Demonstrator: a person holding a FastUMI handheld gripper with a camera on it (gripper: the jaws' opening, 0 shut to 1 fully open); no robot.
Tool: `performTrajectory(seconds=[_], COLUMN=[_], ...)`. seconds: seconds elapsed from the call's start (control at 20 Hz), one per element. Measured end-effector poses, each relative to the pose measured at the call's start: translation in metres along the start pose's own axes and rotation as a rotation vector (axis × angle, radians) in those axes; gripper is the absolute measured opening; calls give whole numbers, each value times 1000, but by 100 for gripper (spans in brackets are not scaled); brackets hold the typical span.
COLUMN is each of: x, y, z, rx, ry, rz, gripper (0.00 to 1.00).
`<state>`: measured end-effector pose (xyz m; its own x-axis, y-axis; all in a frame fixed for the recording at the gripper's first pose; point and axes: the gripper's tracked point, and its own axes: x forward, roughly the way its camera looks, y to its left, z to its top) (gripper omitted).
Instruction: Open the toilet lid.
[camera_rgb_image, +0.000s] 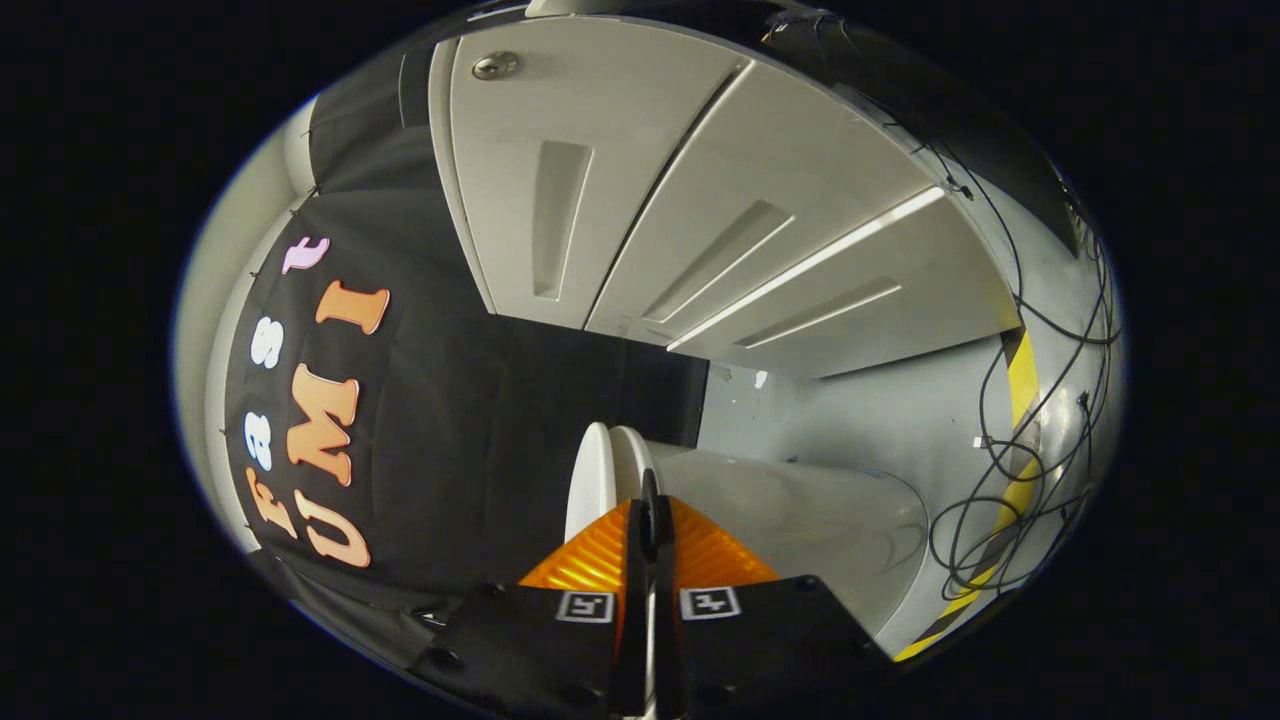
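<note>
Mount: the fisheye camera rides on the hand-held claw (650, 520), looking forward along its two fingers, which meet at the near end of the picture.
Roll: the view is turned sideways, so the grey floor with tangled black cables (1010, 470) runs up one side.
Facing: towards the white ceramic toilet (800, 510) and the white panelled cabinet doors (640, 190) beyond.
Nearness: very close; the raised white toilet lid (592, 480) stands just ahead of the fingertips.
</note>
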<state>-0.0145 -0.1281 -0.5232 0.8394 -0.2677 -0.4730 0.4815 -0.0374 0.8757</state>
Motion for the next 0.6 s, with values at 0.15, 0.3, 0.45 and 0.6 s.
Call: performTrajectory(seconds=[0.15, 0.3, 0.45, 0.6], x=[2, 1, 0, 2], y=[2, 13, 24, 39], z=[2, 4, 6, 11], rx=[16, 1, -28, -89], ry=[-3, -9, -20, -49], rz=[8, 26, 35, 35], gripper=[9, 9, 9, 9])
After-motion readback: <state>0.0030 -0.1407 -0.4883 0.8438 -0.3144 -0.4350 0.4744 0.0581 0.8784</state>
